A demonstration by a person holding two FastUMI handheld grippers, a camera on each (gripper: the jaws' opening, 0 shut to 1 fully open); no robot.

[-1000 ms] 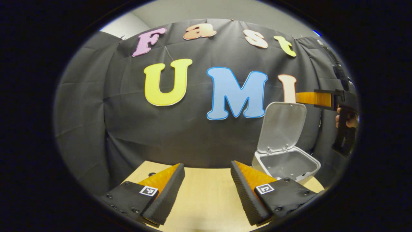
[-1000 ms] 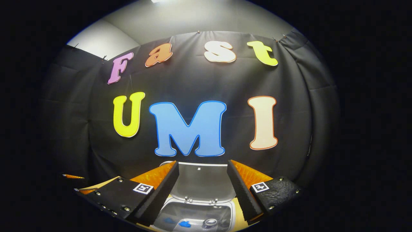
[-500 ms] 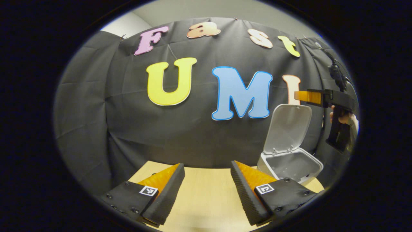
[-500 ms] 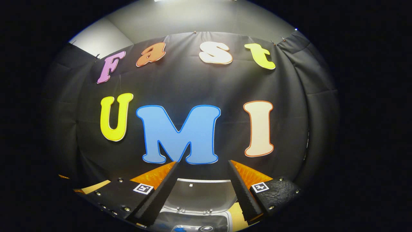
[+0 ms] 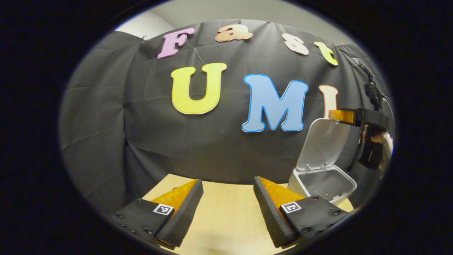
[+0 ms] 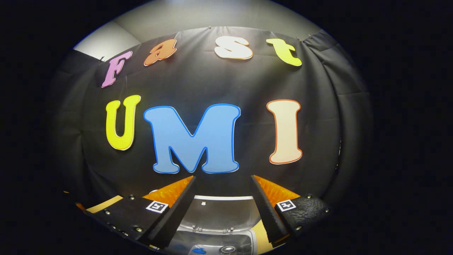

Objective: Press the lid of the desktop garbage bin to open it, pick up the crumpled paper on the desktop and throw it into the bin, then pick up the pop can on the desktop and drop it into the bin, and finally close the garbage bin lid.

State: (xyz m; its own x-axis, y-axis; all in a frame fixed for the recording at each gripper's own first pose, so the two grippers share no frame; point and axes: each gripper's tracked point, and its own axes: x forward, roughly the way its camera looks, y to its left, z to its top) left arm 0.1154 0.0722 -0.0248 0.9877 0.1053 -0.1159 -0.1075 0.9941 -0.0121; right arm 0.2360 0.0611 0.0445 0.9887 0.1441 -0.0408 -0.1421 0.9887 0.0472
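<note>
The left gripper (image 5: pixel 228 198) is hovering wide open and empty over the light wooden table (image 5: pixel 226 216). Farther right, the small white plastic bin (image 5: pixel 324 182) is sitting with its hinged lid (image 5: pixel 324 143) raised. The right gripper (image 6: pixel 223 203), also gaping and empty, is hanging above that lid's top edge, with the pop can's round top (image 6: pixel 228 249) lying inside the bin.

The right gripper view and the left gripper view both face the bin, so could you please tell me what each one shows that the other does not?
The right gripper view looks down into the bin past the open right gripper: the pop can's top and a blue scrap lie inside.

The left gripper view shows the open left gripper over the wooden desktop, and, farther off, the right gripper level with the lid's top edge, held by a hand.

Both show the garbage bin with its lid raised.
</note>
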